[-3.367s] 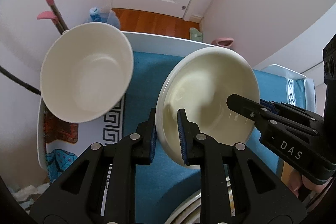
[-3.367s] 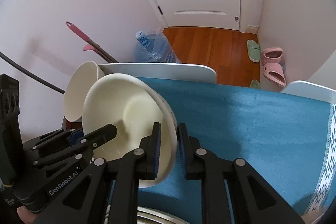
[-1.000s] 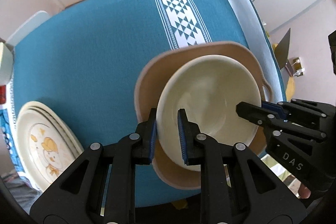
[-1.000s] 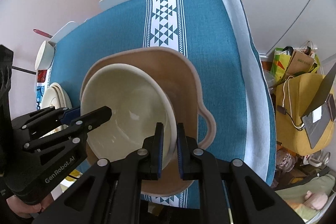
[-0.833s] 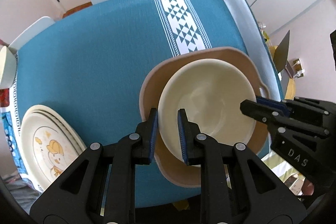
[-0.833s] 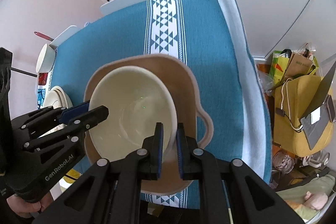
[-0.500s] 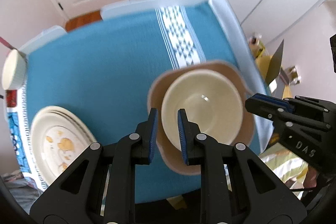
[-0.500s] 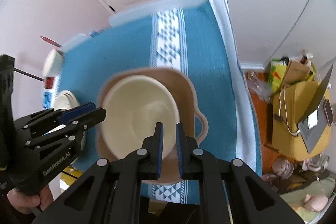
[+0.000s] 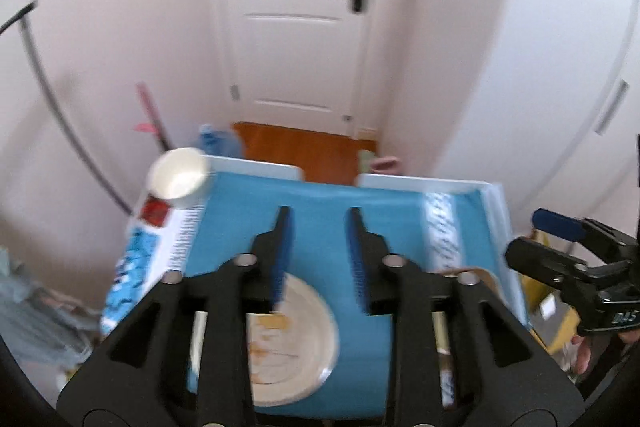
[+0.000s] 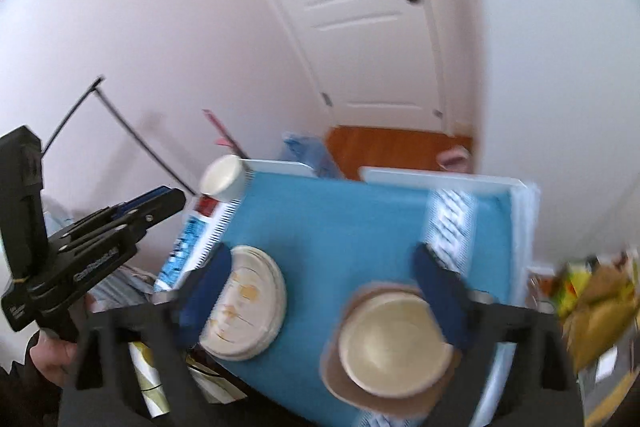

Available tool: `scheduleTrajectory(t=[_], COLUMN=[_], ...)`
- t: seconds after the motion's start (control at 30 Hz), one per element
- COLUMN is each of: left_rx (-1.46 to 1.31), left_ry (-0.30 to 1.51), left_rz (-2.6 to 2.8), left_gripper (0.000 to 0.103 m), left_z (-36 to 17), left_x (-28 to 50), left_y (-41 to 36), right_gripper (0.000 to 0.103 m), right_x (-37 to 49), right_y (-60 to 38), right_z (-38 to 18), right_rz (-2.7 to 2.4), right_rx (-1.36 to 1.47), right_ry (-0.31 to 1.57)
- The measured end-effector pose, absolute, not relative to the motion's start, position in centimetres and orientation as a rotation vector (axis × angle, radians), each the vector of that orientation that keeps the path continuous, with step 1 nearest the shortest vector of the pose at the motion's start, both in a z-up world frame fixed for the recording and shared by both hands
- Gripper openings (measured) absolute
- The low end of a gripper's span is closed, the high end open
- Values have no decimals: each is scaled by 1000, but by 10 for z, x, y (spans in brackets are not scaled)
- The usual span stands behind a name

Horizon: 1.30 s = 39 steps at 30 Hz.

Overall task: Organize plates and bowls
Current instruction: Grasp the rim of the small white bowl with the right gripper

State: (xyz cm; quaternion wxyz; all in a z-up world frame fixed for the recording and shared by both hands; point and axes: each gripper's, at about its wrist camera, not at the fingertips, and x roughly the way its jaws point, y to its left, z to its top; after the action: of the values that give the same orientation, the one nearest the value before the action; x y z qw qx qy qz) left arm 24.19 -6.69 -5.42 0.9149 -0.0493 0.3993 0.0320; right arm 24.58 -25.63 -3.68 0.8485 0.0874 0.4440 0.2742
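**Cream bowl set down, one white bowl still apart**

On the blue tablecloth (image 10: 340, 227) we see the cream bowl (image 10: 394, 347) sitting inside the tan dish (image 10: 344, 383) at the near right corner of the table, with nothing gripping it. Our right gripper (image 10: 320, 291) hangs above the table; its jaws have just been opening and now stand wide, with nothing pressed between the blue pads. Our left gripper (image 9: 318, 259) has also just been opening; its jaws are apart and empty, and below them lies the stack of plates (image 9: 296, 339) with the yellow drawing, near the left edge of the cloth.

We judge that this step, putting the cream bowl into the tan dish, is finished. The plates are already gathered in one pile. What seems left is the white bowl (image 9: 180, 179), which stands alone at the far left corner, well apart from the others. Probably it belongs with the cream bowl, but the pictures are blurred and we cannot tell whether other dishes wait outside the view.
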Motion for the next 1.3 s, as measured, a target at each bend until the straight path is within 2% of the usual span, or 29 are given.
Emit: scheduleTrajectory(t=[0.03, 0.07, 0.1, 0.2, 0.23, 0.33, 0.47, 0.7, 0.77, 0.9, 0.97, 1.03, 1.1, 1.23, 1.3], left_rx=[-112, -122, -130, -117, -111, -162, -332, -530, -582, -653, -655, -671, -683, -676, -678], left_ry=[811, 790, 753, 708, 727, 768, 810, 917, 956, 1034, 1052, 1076, 1096, 1120, 1131], left_rz=[88, 108, 132, 174, 195, 236, 254, 259, 242, 199, 197, 181, 168, 154, 151], left_gripper=[71, 99, 103, 103, 103, 103, 103, 103, 98, 72, 66, 58, 47, 45, 31], left_z=[-54, -53, -50, -47, -49, -58, -78, -144, -170, -220, -240, -259, -275, -295, -302], left_x=[240, 236, 232, 226, 229, 238, 254, 306, 322, 355, 367, 379, 387, 398, 402], left_y=[-56, -45, -35, -8, 3, 43, 104, 190, 204, 222, 226, 231, 234, 237, 241], right_gripper=[92, 92, 92, 95, 102, 102, 102, 102, 102, 102, 95, 70, 63, 57, 54], right_x=[249, 253, 256, 269, 274, 295, 331, 398, 418, 448, 457, 465, 468, 472, 472], right_y=[-245, -235, -226, -195, -184, -148, -98, -14, 7, 44, 57, 66, 73, 86, 90], right_z=[-36, -35, -35, -36, -38, -35, -37, -69, -94, -146, -172, -197, -215, -236, -242], right_rz=[600, 619, 635, 683, 693, 703, 714, 724, 733, 738, 743, 769, 774, 790, 788], right_rx=[173, 166, 162, 149, 136, 83, -29, -89, -93, -102, -103, -85, -82, -60, -61], right_ry=[932, 926, 922, 915, 913, 892, 962, 1022, 1083, 1179, 1224, 1278, 1311, 1342, 1350])
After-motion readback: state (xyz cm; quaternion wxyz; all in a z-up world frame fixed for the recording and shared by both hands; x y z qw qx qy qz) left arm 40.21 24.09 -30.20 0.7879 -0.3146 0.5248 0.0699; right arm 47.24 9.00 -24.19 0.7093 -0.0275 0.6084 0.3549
